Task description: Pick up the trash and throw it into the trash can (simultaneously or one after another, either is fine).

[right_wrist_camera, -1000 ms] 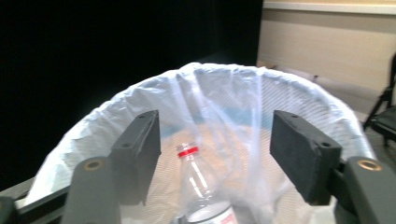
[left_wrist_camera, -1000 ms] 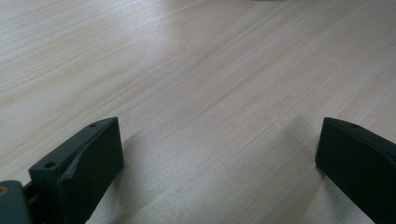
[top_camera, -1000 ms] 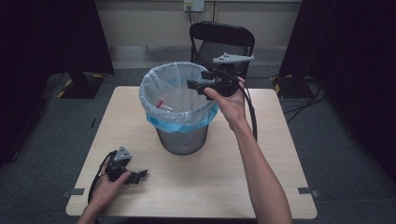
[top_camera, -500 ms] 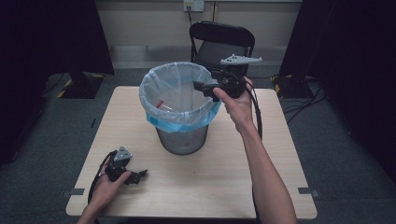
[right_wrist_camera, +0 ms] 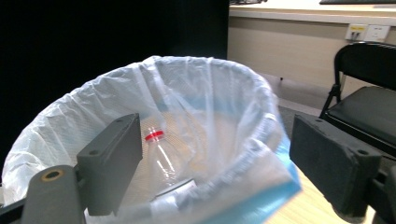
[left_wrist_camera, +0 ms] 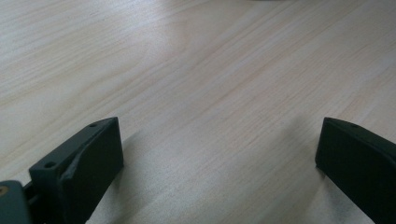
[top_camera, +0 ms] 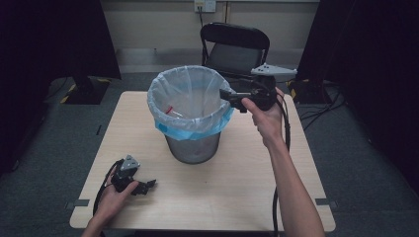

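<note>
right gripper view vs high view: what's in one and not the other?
Right gripper view alone: a clear bottle with a red cap lying inside the bin liner, seen between open jaws with nothing in them. High view alone: the left gripper resting on the table, and the right gripper at the bin's rim, with the person's forearms. Both: the lined bin and the black chair.

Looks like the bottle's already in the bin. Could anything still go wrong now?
The right gripper, open, hangs at the bin rim; pulling away, a jaw might snag the thin liner and tug it loose or tip the bin. Its cable trails beside the bin and could catch it too.
</note>
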The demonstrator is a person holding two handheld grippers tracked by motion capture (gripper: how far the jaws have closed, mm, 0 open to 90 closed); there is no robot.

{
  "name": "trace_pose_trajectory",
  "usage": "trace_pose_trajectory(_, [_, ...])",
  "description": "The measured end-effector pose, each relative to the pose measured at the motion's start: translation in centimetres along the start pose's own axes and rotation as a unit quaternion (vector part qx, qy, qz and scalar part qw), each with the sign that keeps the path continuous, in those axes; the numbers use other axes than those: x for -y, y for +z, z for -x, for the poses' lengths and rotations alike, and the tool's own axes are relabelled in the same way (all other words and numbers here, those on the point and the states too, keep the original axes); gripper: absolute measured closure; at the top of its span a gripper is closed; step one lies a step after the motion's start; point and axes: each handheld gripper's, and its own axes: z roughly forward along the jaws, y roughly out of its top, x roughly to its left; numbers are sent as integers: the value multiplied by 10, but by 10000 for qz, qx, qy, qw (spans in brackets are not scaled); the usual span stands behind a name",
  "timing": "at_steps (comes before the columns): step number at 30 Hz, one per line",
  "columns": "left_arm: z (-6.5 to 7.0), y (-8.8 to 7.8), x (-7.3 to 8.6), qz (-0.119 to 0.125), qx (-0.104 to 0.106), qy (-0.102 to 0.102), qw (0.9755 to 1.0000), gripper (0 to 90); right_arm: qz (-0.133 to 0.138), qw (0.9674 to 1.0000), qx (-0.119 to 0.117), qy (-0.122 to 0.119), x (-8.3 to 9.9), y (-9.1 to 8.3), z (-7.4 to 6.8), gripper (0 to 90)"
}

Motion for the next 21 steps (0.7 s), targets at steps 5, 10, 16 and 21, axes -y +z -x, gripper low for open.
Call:
trace_pose_trajectory(5, [0,0,0,-3,-2,0,10000,3,24,9999,122,42,2,-13,5,168])
trace_pose_trajectory(10, [0,0,0,0,0,1,10000,3,102,9995,273,100,6,-26,11,169])
trace_pose_trajectory(16, [0,0,0,0,-1,0,10000,3,72,9990,378,207,16,-44,21,180])
trace_pose_trajectory(21, [0,0,0,-1,-22,-4,10000,3,20,9980,586,247,28,-58,28,184])
